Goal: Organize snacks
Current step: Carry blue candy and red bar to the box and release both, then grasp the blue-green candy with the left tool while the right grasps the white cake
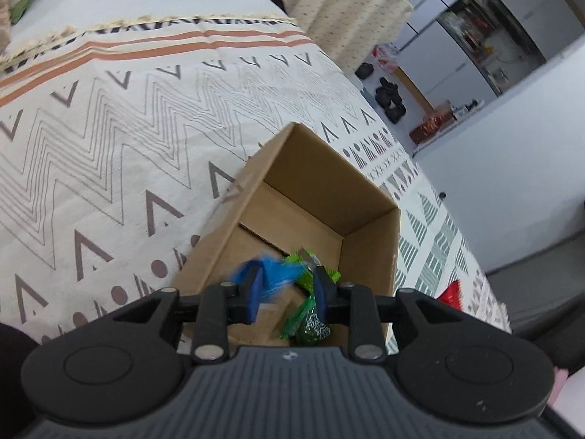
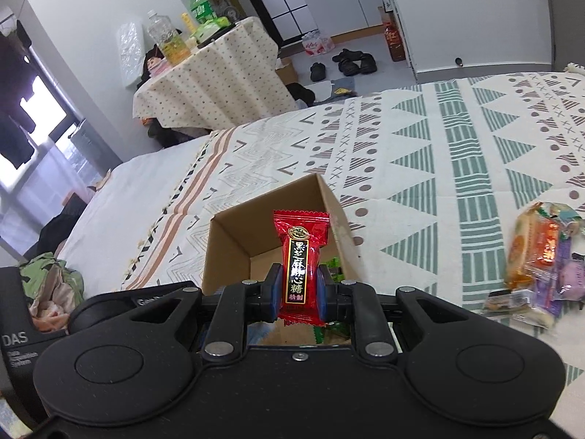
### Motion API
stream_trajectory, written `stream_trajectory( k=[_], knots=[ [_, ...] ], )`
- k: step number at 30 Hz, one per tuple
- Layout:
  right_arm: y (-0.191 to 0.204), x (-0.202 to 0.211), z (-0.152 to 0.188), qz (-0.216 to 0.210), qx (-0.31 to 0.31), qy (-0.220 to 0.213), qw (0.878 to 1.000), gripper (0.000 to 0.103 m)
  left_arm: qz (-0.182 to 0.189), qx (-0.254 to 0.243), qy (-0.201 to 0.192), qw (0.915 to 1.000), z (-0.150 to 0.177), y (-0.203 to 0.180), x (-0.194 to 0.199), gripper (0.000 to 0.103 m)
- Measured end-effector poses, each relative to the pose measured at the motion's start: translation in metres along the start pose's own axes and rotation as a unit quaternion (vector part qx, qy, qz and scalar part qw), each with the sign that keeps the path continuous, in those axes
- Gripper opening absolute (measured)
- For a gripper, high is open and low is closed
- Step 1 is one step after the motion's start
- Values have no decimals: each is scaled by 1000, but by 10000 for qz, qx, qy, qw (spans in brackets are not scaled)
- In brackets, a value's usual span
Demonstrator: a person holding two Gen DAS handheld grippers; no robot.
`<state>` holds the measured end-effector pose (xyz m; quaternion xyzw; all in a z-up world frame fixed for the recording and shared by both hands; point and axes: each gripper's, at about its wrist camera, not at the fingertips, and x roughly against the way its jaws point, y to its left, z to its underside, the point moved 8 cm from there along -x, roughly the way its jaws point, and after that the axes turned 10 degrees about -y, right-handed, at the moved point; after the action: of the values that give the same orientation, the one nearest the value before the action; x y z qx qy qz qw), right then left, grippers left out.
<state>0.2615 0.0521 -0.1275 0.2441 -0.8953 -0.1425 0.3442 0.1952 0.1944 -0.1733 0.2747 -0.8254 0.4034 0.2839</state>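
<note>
Inside cardboard box [image 1: 369, 256]: green snack packets [image 1: 310, 323].

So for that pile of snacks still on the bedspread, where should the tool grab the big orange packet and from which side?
Judging by the right wrist view, take the orange packet across its narrow width near the middle, coming down from above. It lies flat on the bedspread at the left edge of the snack pile, so its left side is free. The right tool is holding the red candy; that should go first.

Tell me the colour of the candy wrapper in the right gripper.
Red candy wrapper with a black, gold-lettered label; clearest in the right wrist view.
</note>
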Motion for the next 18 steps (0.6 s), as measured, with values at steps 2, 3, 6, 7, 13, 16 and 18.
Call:
stream_trajectory(
  k=[2, 3, 6, 7, 13, 16, 18],
  knots=[
    [2, -4, 2, -24, 19, 52, 10000, 19, -43, 59, -36, 10000, -2, 3, 2, 35],
    [4, -5, 3, -35, 26, 68, 10000, 19, -72, 70, -64, 9999, -3, 4, 3, 38],
    [6, -8, 4, -123, -17, 103, 9999, 20, -114, 115, -125, 9998, -4, 4, 6, 47],
    [8, -8, 4, -199, -34, 113, 9997, 21, -129, 123, -142, 9997, -5, 5, 6, 48],
    [3, -1, 1, -280, -163, 73, 9994, 42, -143, 184, -187, 9996, -5, 3, 6, 64],
    [-12, 7, 1, -143, -259, 53, 9996, 45, -114, 116, -134, 9998, 0, -2, 6, 74],
    [-25, 14, 1, -32, -321, 13, 9995, 46, -22, 9, -119, 9999, 5, -9, 6, 79]
  ],
)
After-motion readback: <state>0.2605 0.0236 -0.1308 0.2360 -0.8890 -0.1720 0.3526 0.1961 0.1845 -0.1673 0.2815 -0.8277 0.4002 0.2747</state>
